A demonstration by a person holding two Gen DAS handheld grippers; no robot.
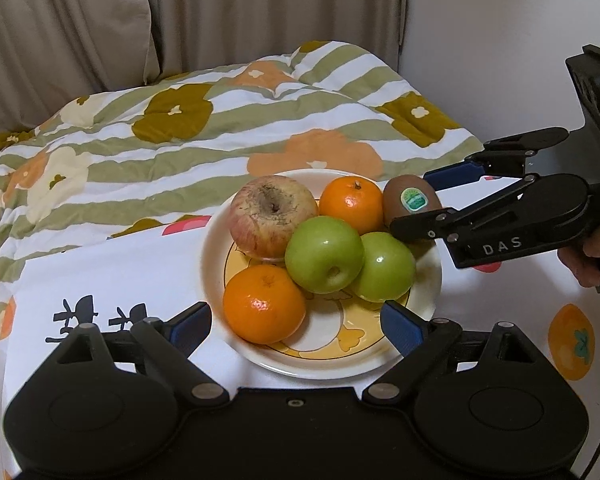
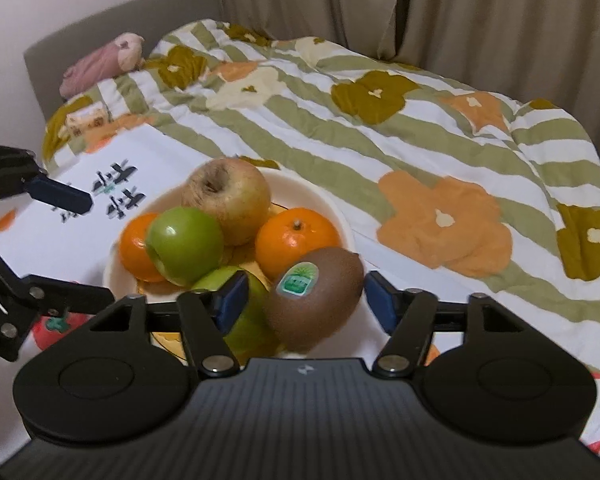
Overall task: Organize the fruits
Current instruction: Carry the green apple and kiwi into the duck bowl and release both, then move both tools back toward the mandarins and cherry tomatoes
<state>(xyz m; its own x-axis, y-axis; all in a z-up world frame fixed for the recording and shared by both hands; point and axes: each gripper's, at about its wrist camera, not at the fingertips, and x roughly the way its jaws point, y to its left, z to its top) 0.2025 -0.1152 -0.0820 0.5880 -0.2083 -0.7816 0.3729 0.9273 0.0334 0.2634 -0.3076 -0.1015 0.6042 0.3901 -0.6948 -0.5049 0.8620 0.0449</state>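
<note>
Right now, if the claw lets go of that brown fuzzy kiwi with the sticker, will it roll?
Probably. The brown fuzzy kiwi is egg-shaped and perched at the cream plate's rim against a green apple, so it could roll off. Its fuzz likely resists sliding.

This is a bedroom in a home. A bed fills the background, covered with a quilted duvet (image 2: 400, 128) in green and white stripes with large orange, olive and cream flowers. A grey upholstered headboard (image 2: 112, 24) stands against a white wall, with a crumpled pink cloth bundle (image 2: 100, 62) lying at its foot. Long beige pleated curtains (image 2: 460, 8) hang behind the bed. Beside the bed, a white tablecloth printed with orange persimmons (image 1: 571, 344) carries a cream ceramic plate (image 1: 324, 364) of fruit.
</note>
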